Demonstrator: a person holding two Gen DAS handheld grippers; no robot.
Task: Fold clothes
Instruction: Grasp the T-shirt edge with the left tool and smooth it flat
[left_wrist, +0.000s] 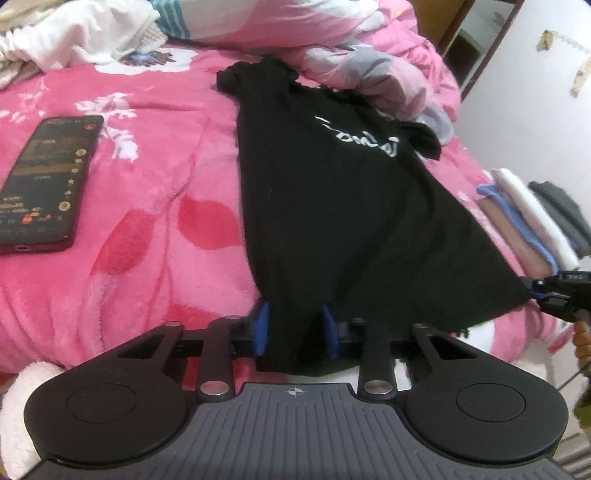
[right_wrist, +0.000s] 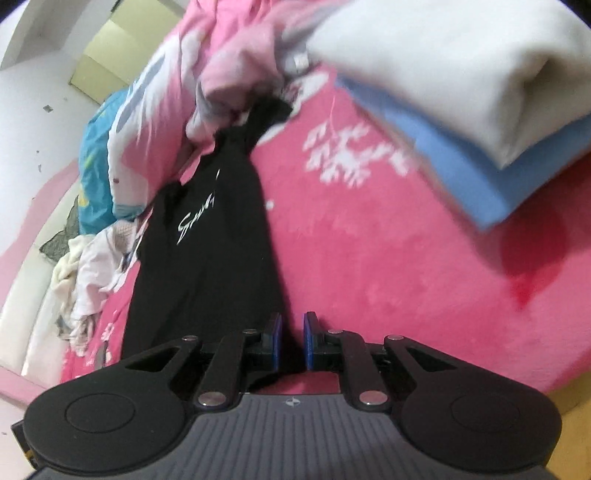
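Black soft T-shirt (left_wrist: 332, 221) hem pinched by both grippers, fleecy pink blanket (left_wrist: 147, 206)

Shirt (left_wrist: 332, 221): black cloth, matt, smooth knit, white printed script on the front. Blanket (left_wrist: 155, 192): pink fleece, plush and fuzzy nap, matt, red and white floral pattern. Left gripper (left_wrist: 295, 332): matt black plastic arms, shiny metal pivot pins, blue pads that look rubbery; ribbed grey plastic body. Right gripper (right_wrist: 292, 341): same build and finish. Phone (left_wrist: 48, 181): glossy glass screen, smooth dark red case. Folded stack (left_wrist: 532, 218): soft matt cloth in white, blue, pinkish and grey layers. Duvet (left_wrist: 369, 74): pink and grey fabric, probably smooth cotton, blurred.
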